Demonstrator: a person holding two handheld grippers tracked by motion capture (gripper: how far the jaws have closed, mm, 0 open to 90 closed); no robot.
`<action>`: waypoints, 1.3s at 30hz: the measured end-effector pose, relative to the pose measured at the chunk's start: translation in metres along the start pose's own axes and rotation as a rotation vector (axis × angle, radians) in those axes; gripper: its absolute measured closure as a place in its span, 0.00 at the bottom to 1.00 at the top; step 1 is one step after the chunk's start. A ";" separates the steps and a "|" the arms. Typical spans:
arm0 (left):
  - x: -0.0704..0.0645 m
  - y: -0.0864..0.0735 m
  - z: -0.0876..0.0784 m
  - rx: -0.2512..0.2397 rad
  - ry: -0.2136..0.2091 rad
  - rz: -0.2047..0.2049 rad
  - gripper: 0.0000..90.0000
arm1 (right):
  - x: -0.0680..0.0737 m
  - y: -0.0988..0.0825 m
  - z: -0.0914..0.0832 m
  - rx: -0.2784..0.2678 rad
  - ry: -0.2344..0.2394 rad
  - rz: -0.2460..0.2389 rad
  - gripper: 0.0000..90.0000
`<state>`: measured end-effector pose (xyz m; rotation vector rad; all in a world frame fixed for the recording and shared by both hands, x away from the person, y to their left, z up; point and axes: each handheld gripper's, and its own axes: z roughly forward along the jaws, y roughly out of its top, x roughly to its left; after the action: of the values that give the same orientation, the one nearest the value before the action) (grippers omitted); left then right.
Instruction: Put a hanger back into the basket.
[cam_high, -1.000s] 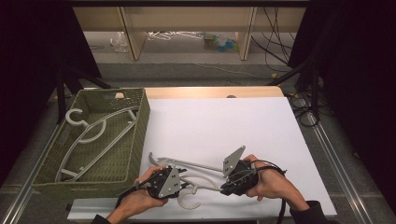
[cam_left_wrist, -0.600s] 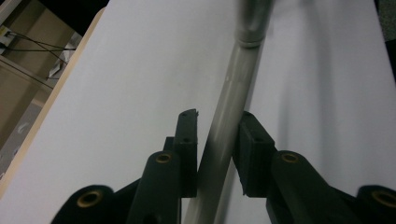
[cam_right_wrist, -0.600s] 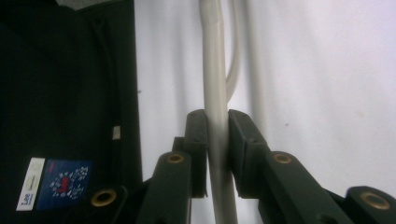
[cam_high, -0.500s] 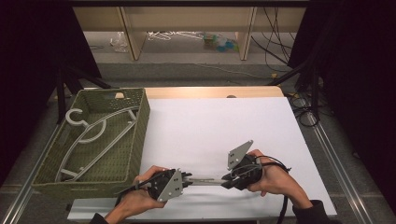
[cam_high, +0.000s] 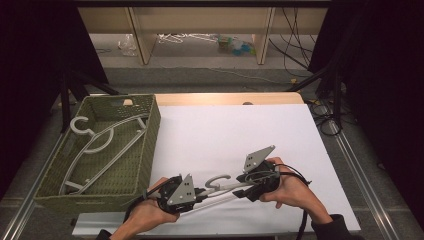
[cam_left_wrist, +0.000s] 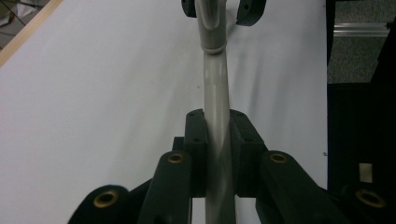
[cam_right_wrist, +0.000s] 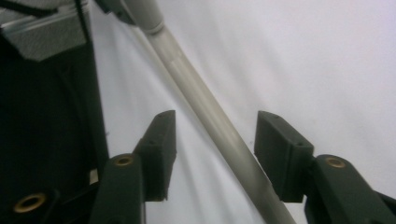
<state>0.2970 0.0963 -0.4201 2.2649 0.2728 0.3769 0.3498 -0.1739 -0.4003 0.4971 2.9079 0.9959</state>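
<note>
item: a grey plastic clothes hanger (cam_high: 220, 189), lifted at the near edge of the white table (cam_high: 240, 130), between the two grippers; its hook (cam_high: 218, 178) is turned up and away from the person.
left gripper (cam_high: 197, 194): held in the left hand (cam_high: 145, 212); in the left gripper view (cam_left_wrist: 218, 154) its jaws are seen pressed together on the hanger's arm, which runs straight ahead between the pads.
right gripper (cam_high: 239, 181): held in the right hand (cam_high: 290, 190); in the right gripper view (cam_right_wrist: 212, 154) its jaws are seen spread, having just been opening, with the hanger's bar (cam_right_wrist: 205, 112) passing slantwise between the pads and touched by neither.
far end: in the left gripper view, the right gripper's two open tips are seen on either side of the hanger's neck (cam_left_wrist: 211, 28).
basket (cam_high: 150, 145): green woven, at the table's left edge, beside the left hand.
basket contents: a second grey hanger (cam_high: 100, 145), laid flat inside.
background: a wooden shelf (cam_high: 200, 30) beyond the table, with loose things on the floor beneath it, too small to be told.
</note>
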 end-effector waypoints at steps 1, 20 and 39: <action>0.002 0.000 -0.001 -0.016 -0.001 -0.029 0.88 | -0.001 0.001 0.001 -0.013 -0.015 0.006 0.53; 0.024 -0.003 -0.029 -0.015 0.056 -0.191 0.88 | 0.002 0.004 -0.019 -0.200 -0.158 0.093 0.39; 0.049 0.013 -0.078 -0.149 0.094 -0.301 0.88 | 0.015 -0.024 -0.033 -0.333 -0.233 0.149 0.32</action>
<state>0.3164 0.1568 -0.3520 2.0243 0.6058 0.3333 0.3244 -0.2064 -0.3871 0.7572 2.4648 1.3097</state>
